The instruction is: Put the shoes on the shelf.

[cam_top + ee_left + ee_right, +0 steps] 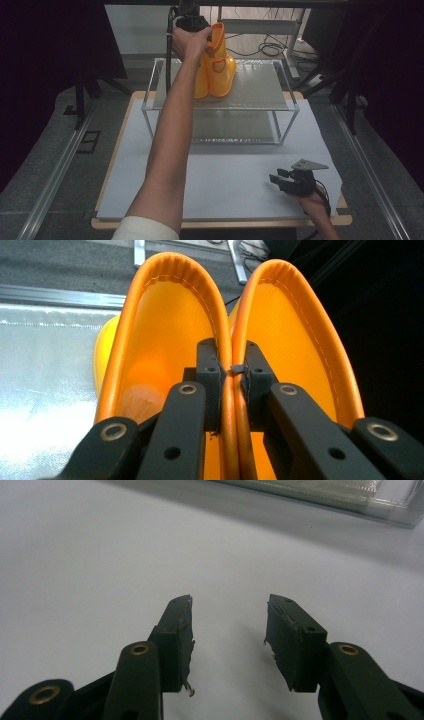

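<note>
looking down from the high view, the left gripper (206,36) is at the far side of the table, raised over the top shelf of a clear two-level rack (287,106), with the person's bare forearm stretched out to it from the near edge. it grips a pair of orange boots (216,67) by their upper rims. the boots stand upright on the far left part of the top shelf, soles on or just above its grey surface; contact cannot be told. the right gripper (283,179) rests low at the near right of the table (230,175), on the pale sheet, well apart from the rack, jaws spread with nothing between them.

left gripper view: the left gripper (232,371) has one jaw inside each boot opening, and the pads press the two inner rims of the orange boots (295,325) together. the jaws are closed tight on that doubled rim. the shiny shelf surface (45,390) lies to the left, below the boots.

right gripper view: the right gripper (229,630) points across the bare pale sheet (100,560). its jaws stand apart, holding nothing. the lower edge of the rack (350,497) runs along the far right corner.
</note>
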Demonstrator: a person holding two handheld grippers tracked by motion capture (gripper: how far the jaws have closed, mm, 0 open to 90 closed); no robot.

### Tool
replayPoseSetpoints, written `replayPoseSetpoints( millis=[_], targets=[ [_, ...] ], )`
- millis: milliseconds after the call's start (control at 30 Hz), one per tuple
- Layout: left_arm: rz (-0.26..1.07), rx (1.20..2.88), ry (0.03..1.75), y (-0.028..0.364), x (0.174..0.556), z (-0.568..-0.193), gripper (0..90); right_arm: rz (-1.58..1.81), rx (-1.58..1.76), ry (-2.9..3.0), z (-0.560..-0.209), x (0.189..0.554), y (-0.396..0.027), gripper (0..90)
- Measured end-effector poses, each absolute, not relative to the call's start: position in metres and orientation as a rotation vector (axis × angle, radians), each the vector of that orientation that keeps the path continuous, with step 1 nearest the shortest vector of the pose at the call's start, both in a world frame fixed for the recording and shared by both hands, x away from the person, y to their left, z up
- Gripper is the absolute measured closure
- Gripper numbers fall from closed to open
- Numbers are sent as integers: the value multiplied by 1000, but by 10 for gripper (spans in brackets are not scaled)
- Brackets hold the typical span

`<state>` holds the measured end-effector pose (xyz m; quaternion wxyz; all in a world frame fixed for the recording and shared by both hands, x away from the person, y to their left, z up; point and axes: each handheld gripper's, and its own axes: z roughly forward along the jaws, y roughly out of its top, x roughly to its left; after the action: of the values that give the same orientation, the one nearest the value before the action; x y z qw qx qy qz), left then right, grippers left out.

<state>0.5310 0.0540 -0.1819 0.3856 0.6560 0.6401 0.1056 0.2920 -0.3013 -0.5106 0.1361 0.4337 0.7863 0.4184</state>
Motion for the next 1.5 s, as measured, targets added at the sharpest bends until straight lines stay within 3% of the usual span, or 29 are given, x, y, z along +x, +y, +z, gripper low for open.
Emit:
replayPoseSetpoints(
  millis=[200, 367, 400, 467, 600, 700, 867, 1100, 1200, 1333, 1500],
  targets=[
    [260, 1661, 1614, 51, 532, -187, 809, 1211, 1257, 2274, -510, 292, -302, 534],
    [245, 1671, 1590, 45, 532, -183, 647, 1211, 1252, 2277, -510, 291, -301, 533],
    [242, 1670, 1588, 44, 532, -182, 554, 1213, 1251, 2276, -510, 291, -301, 533],
    [269, 1653, 1567, 42, 529, -177, 475, 1213, 1251, 2275, -509, 290, -301, 533],
    [286, 1644, 1512, 39, 523, -158, 382, 1213, 1255, 2274, -510, 291, -301, 533],
    [299, 1629, 1470, 41, 516, -146, 381, 1213, 1254, 2275, -510, 291, -301, 533],
    [297, 1632, 1361, 54, 498, -134, 439, 1214, 1249, 2275, -509, 290, -300, 532],
    [291, 1659, 1213, 89, 463, -124, 750, 1207, 1245, 2280, -509, 290, -298, 530],
    [290, 1661, 1215, 109, 452, -131, 836, 1204, 1245, 2278, -509, 290, -298, 530],
    [284, 1691, 1226, 132, 441, -151, 896, 1205, 1256, 2273, -509, 290, -298, 529],
    [271, 1730, 1241, 153, 439, -180, 900, 1201, 1257, 2268, -509, 290, -299, 529]
  ],
)
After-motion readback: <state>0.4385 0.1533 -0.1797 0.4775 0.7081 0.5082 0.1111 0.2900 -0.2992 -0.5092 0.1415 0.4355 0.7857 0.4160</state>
